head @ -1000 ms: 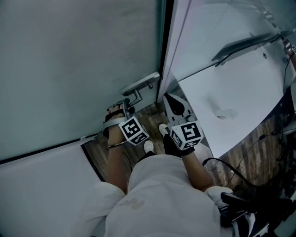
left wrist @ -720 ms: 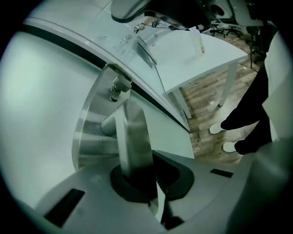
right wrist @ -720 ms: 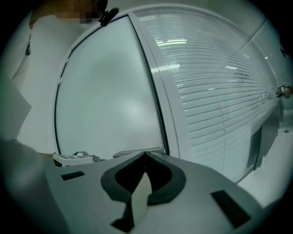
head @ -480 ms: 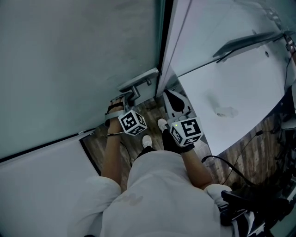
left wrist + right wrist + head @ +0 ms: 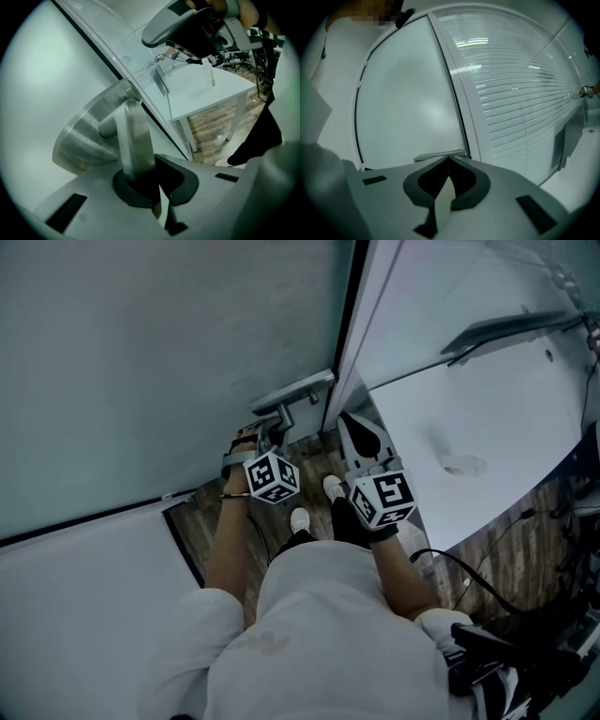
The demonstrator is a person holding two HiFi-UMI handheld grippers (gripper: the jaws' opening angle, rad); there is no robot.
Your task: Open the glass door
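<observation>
White clothing (image 5: 328, 634), white shoes (image 5: 300, 519), 1 black glove (image 5: 347, 521).

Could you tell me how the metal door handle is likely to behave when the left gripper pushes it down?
The handle looks like solid brushed metal, so it should stay rigid and probably turn about its round base. Its smooth finish may be slippery, though the left gripper is clamped on it.
</observation>
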